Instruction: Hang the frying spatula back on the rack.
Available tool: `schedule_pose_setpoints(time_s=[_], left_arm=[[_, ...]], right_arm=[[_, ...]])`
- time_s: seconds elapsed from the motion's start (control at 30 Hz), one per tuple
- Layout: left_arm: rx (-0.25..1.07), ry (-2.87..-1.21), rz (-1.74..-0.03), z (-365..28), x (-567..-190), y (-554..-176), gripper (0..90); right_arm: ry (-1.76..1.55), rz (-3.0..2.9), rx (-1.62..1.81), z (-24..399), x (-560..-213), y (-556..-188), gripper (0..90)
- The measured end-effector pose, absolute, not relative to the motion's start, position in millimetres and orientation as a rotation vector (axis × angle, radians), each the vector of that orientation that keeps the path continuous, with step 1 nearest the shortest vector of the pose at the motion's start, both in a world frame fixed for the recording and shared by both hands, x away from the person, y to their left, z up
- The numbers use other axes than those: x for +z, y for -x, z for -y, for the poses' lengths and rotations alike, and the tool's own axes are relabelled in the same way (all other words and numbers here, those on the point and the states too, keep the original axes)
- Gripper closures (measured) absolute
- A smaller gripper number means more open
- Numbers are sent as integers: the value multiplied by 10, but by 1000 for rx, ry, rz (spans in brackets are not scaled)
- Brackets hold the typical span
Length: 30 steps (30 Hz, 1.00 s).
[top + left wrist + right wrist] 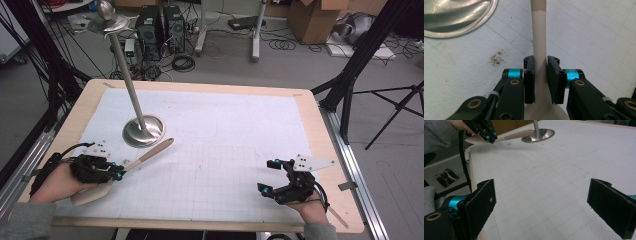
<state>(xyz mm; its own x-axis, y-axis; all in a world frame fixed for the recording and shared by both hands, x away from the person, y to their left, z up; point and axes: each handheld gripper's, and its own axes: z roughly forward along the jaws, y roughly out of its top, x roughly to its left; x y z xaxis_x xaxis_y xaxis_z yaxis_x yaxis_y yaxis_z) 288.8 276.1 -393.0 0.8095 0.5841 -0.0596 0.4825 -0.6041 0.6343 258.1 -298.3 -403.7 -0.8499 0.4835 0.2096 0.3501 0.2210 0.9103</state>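
Note:
A cream spatula [142, 159] with a pale wooden handle is clamped in my left gripper [120, 171] at the table's front left. Its blade [89, 194] sticks out behind the hand and its handle points toward the stand. In the left gripper view the black pads [529, 75] press on both sides of the spatula's neck [540, 50]. A metal stand with a round base [144, 131] and a tall slanted pole [125, 75] rises just beyond. My right gripper [270, 176] rests open at the front right, its jaws wide apart over bare mat [544, 195]. The right gripper view also has the spatula [511, 136] far off.
A white gridded mat [215, 150] covers the wooden table [320, 130]. A small dark smudge [496, 58] marks the mat near the stand's base [454, 17]. Tripod legs, cables and boxes stand on the floor beyond the table.

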Motion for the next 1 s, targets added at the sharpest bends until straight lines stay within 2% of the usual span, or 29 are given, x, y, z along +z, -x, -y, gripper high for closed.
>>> schedule_pose_setpoints(time_s=[1.0], left_arm=[[265, -2124, -822, -3275, -3524, -2733, 766]], right_arm=[[-761, -2285, 1779, 3036, -4017, -2591, 76]])
